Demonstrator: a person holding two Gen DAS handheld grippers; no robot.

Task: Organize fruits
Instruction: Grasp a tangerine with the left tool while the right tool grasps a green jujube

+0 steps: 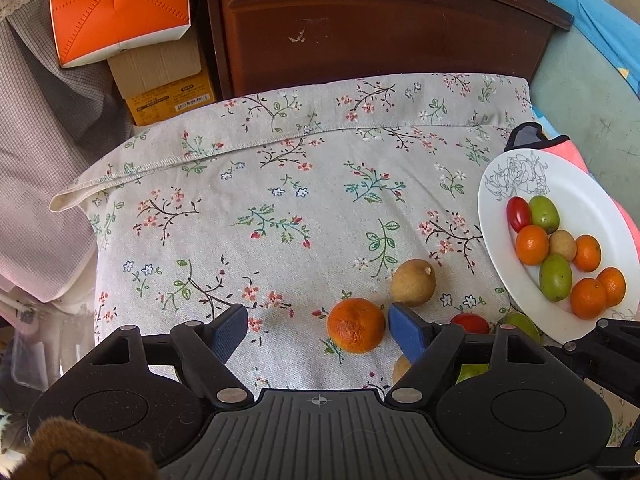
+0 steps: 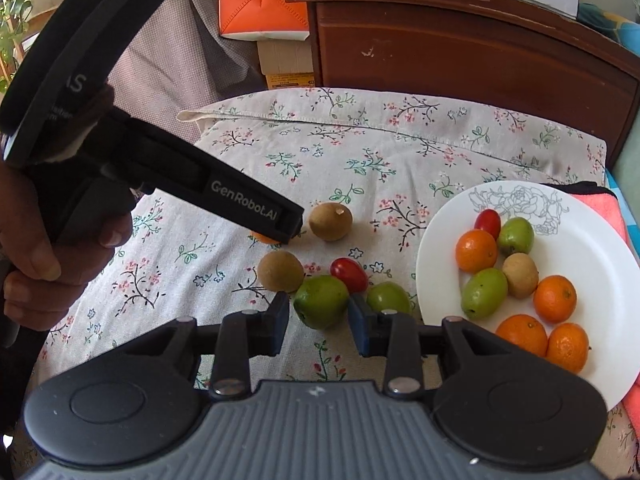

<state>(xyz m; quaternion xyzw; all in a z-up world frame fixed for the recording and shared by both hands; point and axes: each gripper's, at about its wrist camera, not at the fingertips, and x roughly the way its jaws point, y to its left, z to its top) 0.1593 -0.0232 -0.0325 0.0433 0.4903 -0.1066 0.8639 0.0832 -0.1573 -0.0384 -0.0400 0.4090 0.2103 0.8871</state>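
left gripper [image 1: 318,330]: jaws open wide, pointing down at the floral cloth [image 1: 280,208]; loose tangerine [image 1: 356,330] sits between the pads, hard against the right pad, clear gap to the left pad; not gripped.
right gripper [image 2: 319,322]: jaws narrow, closed on a green fruit [image 2: 321,306]; both pads touch its sides; the fruit looks to rest on the cloth, cannot tell if it is lifted.
plate [image 2: 592,224]: white, flower drawing on the rim, at the cloth's right edge, partly over a pink towel [image 2: 600,200].
on plate, count: 4 tangerines, 2 green fruits, 1 brown fruit, 1 red tomato; bunched at the plate's middle and near side.
on cloth, count: 1 tangerine, 2 brown fruits, 1 red tomato, 2 green fruits (one is in the right gripper).
brown fruit, far [image 2: 330,222]: just beyond the left gripper's tip, near the cloth's middle.
brown fruit, near [image 2: 280,271]: just left of the gripped green fruit.
red tomato [image 2: 349,274]: touching the gripped green fruit on its far right side.
second green fruit [image 2: 388,298]: between the right gripper's right pad and the plate's rim.
hand [image 2: 44,248]: wraps the left gripper's handle, at the cloth's left edge.
behind: dark wood cabinet [image 1: 380,36] along the cloth's far edge; orange box [image 1: 116,8] on a cardboard box at the far left.
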